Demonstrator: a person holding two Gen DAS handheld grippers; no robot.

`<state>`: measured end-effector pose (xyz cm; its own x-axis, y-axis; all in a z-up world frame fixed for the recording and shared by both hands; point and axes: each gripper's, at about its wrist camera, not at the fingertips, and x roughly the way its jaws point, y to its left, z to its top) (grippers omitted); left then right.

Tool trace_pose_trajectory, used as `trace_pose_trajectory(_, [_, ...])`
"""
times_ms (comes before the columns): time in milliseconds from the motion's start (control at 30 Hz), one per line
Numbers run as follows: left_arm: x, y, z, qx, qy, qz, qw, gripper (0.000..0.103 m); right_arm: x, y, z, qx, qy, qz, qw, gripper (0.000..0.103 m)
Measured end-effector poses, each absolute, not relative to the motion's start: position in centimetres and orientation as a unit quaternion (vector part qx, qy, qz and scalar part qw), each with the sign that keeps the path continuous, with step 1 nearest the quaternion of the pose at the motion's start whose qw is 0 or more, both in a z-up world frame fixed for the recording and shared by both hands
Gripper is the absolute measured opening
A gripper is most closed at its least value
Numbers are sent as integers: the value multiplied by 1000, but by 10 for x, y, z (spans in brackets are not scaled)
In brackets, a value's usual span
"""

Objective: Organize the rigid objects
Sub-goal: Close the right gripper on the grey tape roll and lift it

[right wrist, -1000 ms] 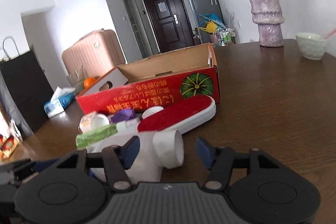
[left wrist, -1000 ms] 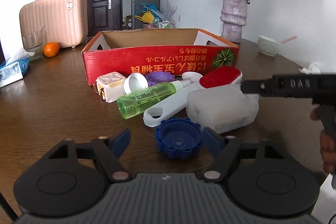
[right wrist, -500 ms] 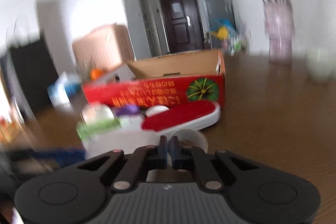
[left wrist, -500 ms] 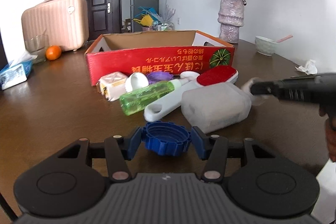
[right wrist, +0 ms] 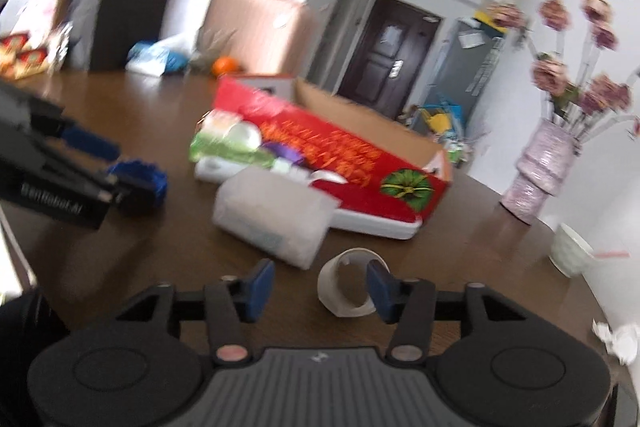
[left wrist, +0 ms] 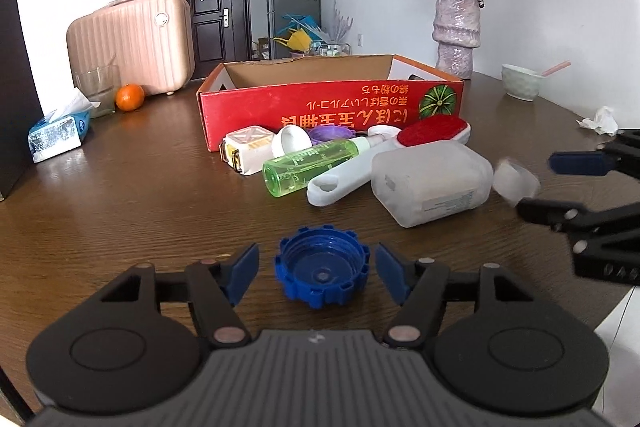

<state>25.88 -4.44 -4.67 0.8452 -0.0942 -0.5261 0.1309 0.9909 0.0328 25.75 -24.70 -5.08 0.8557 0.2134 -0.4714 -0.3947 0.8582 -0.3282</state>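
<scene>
A blue ribbed cap [left wrist: 322, 275] lies on the brown table between the open fingers of my left gripper [left wrist: 316, 273], untouched. A translucent jug [left wrist: 430, 183] lies on its side with its white neck [right wrist: 348, 285] between the open fingers of my right gripper [right wrist: 320, 285], close to the right fingertip. Behind it lie a red-and-white brush [left wrist: 384, 157], a green bottle [left wrist: 308, 167], a purple lid [left wrist: 330, 134], a white cup [left wrist: 291, 139] and a small white case [left wrist: 250, 149]. The open red cardboard box [left wrist: 332, 107] stands behind them. My right gripper also shows in the left wrist view [left wrist: 556, 183].
A vase of dried roses [left wrist: 456, 31], a pale bowl [left wrist: 520, 87] and crumpled tissue [left wrist: 600, 121] are at the right. A tissue pack [left wrist: 56, 133], a glass [left wrist: 96, 89], an orange [left wrist: 129, 97] and a pink suitcase [left wrist: 132, 43] are at the left.
My left gripper opened and let go of the blue cap. My right gripper opened from shut at the jug's neck and swung round to the right.
</scene>
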Motion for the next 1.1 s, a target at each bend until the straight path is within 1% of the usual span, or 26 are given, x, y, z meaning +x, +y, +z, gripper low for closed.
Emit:
trace_pose_trajectory(133, [264, -44, -48, 33, 271, -60, 960, 66, 278, -265, -54, -140, 230, 149, 952, 59])
trace_pose_trajectory(233, [268, -44, -50, 34, 275, -63, 959, 66, 300, -279, -56, -71, 250, 144, 955, 66])
trace_pose_trajectory(267, [269, -45, -52, 36, 277, -63, 958, 66, 308, -282, -57, -52, 256, 147, 954, 70])
trace_pose_trajectory(300, [270, -45, -53, 39, 277, -63, 958, 61, 315, -284, -58, -43, 263, 149, 952, 73])
trace_pose_trajectory(333, [270, -46, -55, 43, 277, -65, 958, 56, 322, -284, -60, -43, 270, 146, 951, 74])
trace_pose_trajectory(367, [271, -46, -56, 45, 278, -65, 957, 54, 331, -283, -61, -51, 276, 142, 949, 78])
trace_pose_trajectory(467, [273, -45, -57, 40, 277, -65, 958, 54, 346, -281, -62, -65, 283, 136, 947, 78])
trace_pose_trajectory(567, [276, -43, -57, 36, 277, -58, 958, 54, 353, -281, -61, -72, 287, 140, 945, 77])
trace_pose_trajectory(633, [279, -41, -57, 35, 276, -55, 959, 54, 357, -282, -63, -73, 290, 141, 944, 73])
trace_pose_trajectory(700, [281, -41, -57, 34, 277, -55, 959, 54, 364, -282, -67, -73, 302, 138, 941, 44])
trace_pose_trajectory(800, [278, -42, -54, 36, 273, -59, 960, 54, 370, -279, -70, -66, 310, 143, 937, 42])
trace_pose_trajectory(933, [268, -41, -44, 40, 259, -54, 964, 54, 358, -275, -64, -72, 299, 142, 941, 42])
trace_pose_trajectory(1100, [240, -40, -24, 40, 229, -41, 972, 54, 314, -284, -53, -54, 283, 135, 948, 42])
